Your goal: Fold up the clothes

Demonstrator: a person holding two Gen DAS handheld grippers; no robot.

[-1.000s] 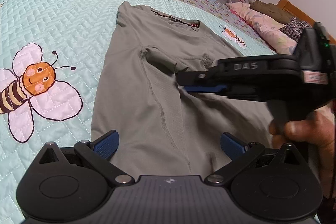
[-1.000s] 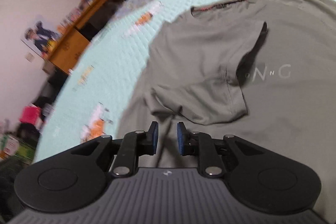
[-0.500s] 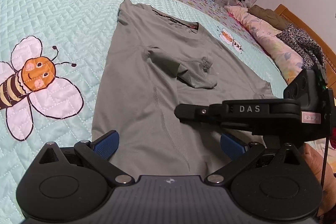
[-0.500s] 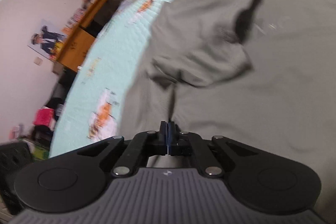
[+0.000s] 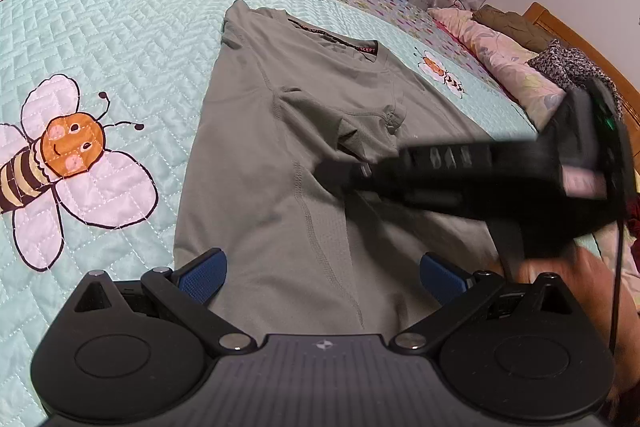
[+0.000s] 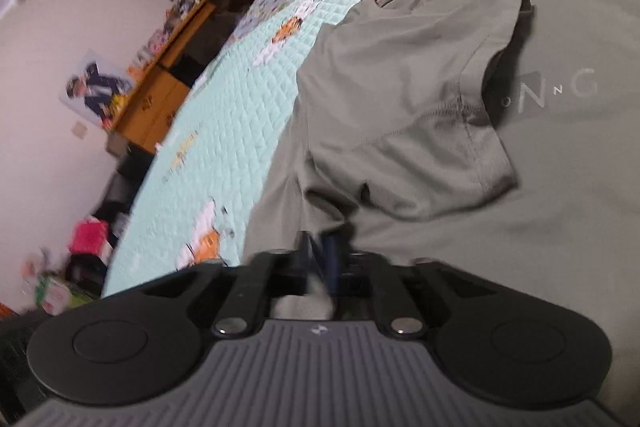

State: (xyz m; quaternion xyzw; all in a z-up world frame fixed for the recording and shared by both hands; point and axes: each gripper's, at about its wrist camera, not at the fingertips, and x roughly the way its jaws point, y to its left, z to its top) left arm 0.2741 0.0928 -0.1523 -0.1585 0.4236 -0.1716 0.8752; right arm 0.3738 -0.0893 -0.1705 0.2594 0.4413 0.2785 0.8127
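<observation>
Right gripper (image 6: 326, 259), black with blue pads: jaws pressed together, apparently pinching a ridge of fabric. Left gripper (image 5: 322, 277), same make: jaws spread wide, holding nothing, above the hem. Grey-green short-sleeved T-shirt (image 5: 280, 163): lay flat mid-quilt, collar toward the far edge. Pale-turquoise quilted bedspread with bee pictures (image 5: 100, 39). Progress: both sleeves were folded inward; body folds remained.
</observation>
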